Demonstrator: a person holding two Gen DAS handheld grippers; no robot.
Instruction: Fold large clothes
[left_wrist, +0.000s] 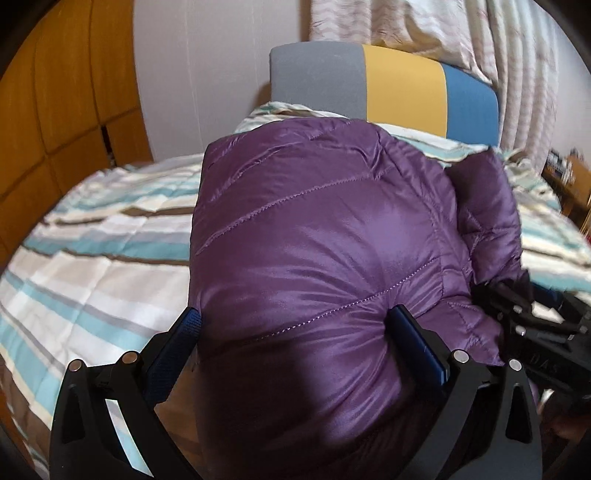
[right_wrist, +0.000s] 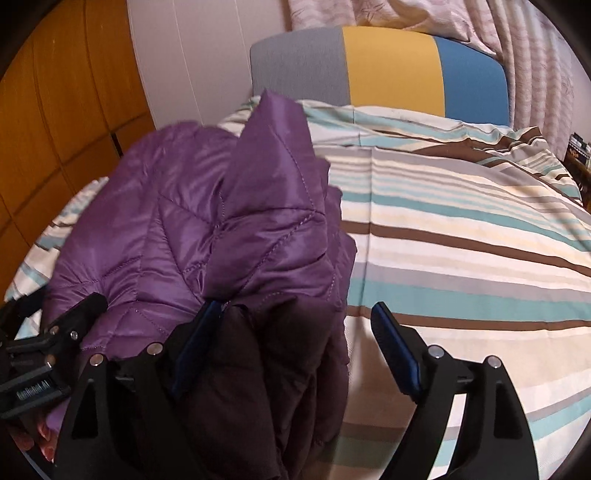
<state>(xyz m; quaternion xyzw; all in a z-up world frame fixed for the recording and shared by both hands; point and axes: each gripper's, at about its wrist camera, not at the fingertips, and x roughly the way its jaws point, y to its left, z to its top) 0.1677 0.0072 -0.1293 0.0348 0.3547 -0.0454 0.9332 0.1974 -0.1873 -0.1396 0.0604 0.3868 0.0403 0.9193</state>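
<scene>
The purple jacket (left_wrist: 317, 236) lies bunched on the striped bedspread (left_wrist: 96, 236), headboard (left_wrist: 402, 88) at twelve o'clock. The left gripper (left_wrist: 295, 325) has its jaws spread wide with the jacket's bulk filling the gap between them. The right gripper (right_wrist: 295, 332) has its jaws spread too: dark jacket folds sit against the nine o'clock finger, clear of the three o'clock one.

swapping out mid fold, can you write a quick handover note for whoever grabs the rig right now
Left tongs: spread wide around a puffy bulge of the purple quilted jacket, pads against the fabric.
Right tongs: open; the jacket's dark edge lies by the left pad, right pad clear.
Jacket sits bunched on the striped bedcover.
Done: gathered roughly, not neat.
Left: probably flatten, then finish the fold.
</scene>
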